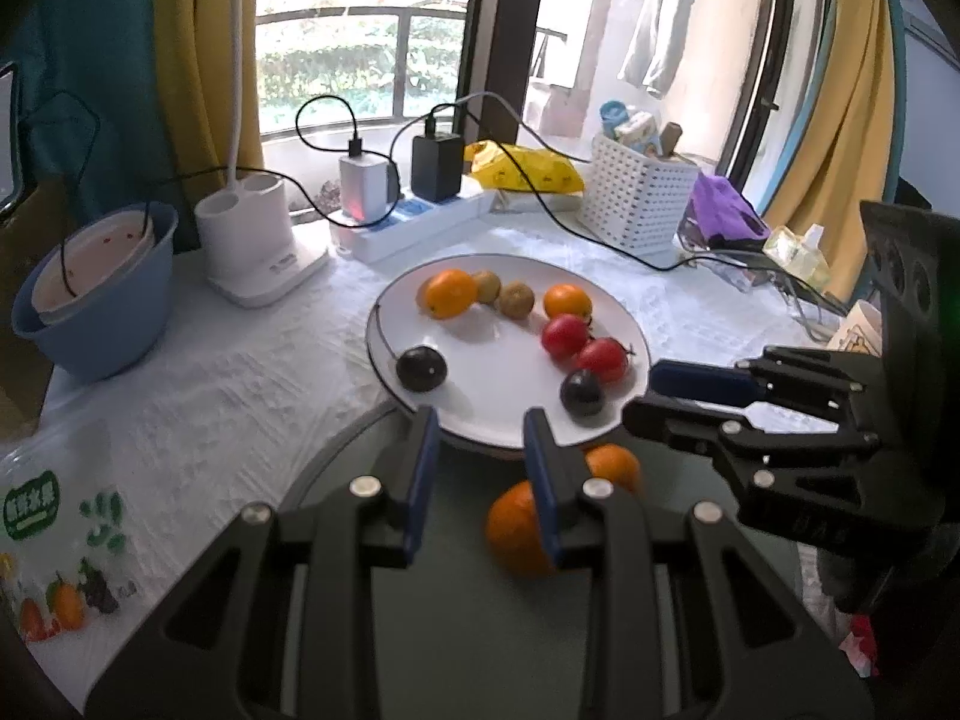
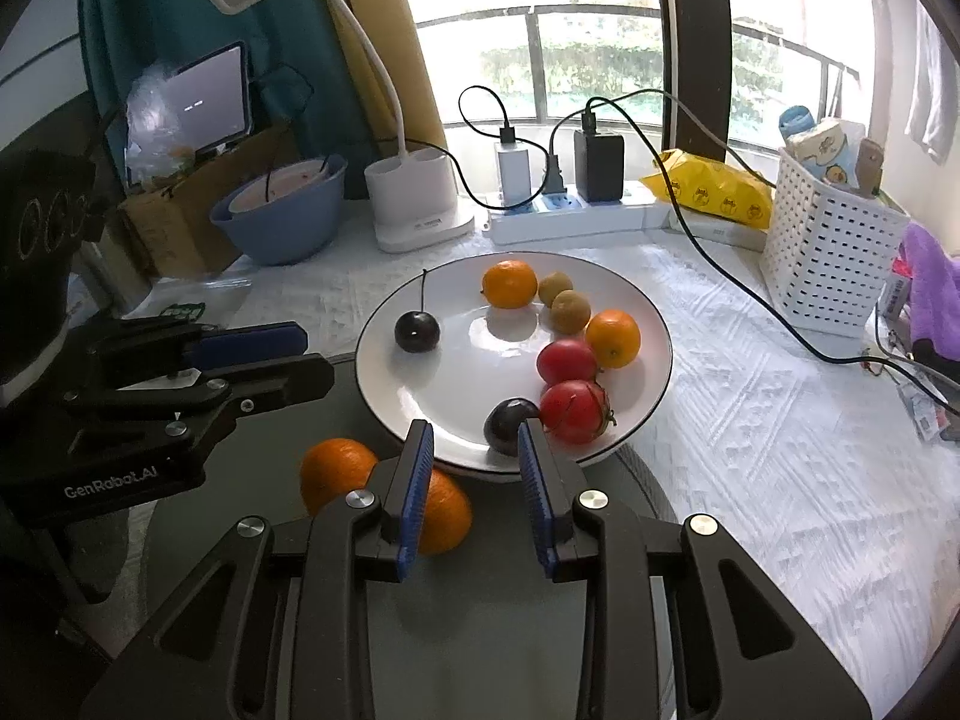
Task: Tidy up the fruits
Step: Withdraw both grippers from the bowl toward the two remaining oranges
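— Fruits: where do they lie?

— Going left to right in the right wrist view: two oranges (image 2: 336, 471) sit on a dark round tray (image 2: 480, 600) near the viewer, touching each other. The rest are on the white plate (image 2: 390, 384) on the counter (image 2: 780, 450): a dark cherry (image 2: 416, 331) apart at its left, then an orange, two small brown fruits, another orange, two red fruits (image 2: 575, 411) and a dark one (image 2: 509, 425) at the near rim.

— So the sorting has begun?

— I judge so; like with like, oranges going to the tray, two oranges yet on the plate.

— And the tools?

— The left tool (image 2: 270, 354) hovers over the tray's left, its jaws narrow, nearly together, with nothing between them. The right tool (image 2: 474, 456) stands moderately wide and empty, pointed at the plate's near rim, the dark fruit just beyond its tips. Probably set for the next pick.
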Action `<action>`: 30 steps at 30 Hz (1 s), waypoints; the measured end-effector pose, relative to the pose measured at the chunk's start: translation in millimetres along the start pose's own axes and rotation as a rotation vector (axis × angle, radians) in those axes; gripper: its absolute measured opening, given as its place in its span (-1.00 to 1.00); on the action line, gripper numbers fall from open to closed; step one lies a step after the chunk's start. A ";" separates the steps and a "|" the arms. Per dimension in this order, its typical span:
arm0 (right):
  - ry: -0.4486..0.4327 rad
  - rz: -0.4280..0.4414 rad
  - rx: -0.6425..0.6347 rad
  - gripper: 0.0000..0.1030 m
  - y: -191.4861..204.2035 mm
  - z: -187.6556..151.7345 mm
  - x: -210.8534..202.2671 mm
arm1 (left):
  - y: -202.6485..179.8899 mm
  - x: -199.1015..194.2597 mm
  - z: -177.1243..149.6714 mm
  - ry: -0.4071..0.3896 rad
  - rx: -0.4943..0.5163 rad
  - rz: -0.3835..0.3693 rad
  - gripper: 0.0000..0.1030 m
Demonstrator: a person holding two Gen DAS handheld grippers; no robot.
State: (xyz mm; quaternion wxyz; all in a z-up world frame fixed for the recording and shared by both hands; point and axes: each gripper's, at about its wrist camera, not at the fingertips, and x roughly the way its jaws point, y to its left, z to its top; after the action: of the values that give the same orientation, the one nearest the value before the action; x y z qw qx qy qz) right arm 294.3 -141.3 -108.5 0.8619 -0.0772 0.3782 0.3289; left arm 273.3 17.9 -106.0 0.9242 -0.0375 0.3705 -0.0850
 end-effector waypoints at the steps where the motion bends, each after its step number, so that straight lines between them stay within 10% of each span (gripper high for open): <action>1: -0.002 -0.001 -0.001 -0.39 1.0 -0.9 -1.7 | 0.1 -1.7 -1.1 -0.002 -0.001 0.001 -0.40; 30: -0.003 0.002 0.030 -0.39 1.3 -36.2 -23.6 | -16.0 -13.0 -32.5 0.033 -0.020 0.018 -0.10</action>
State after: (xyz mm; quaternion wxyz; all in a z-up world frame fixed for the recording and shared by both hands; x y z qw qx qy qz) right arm 259.9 -166.1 -117.1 0.8631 -0.0634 0.3820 0.3242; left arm 239.5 4.4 -118.6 0.9183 -0.0421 0.3866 -0.0738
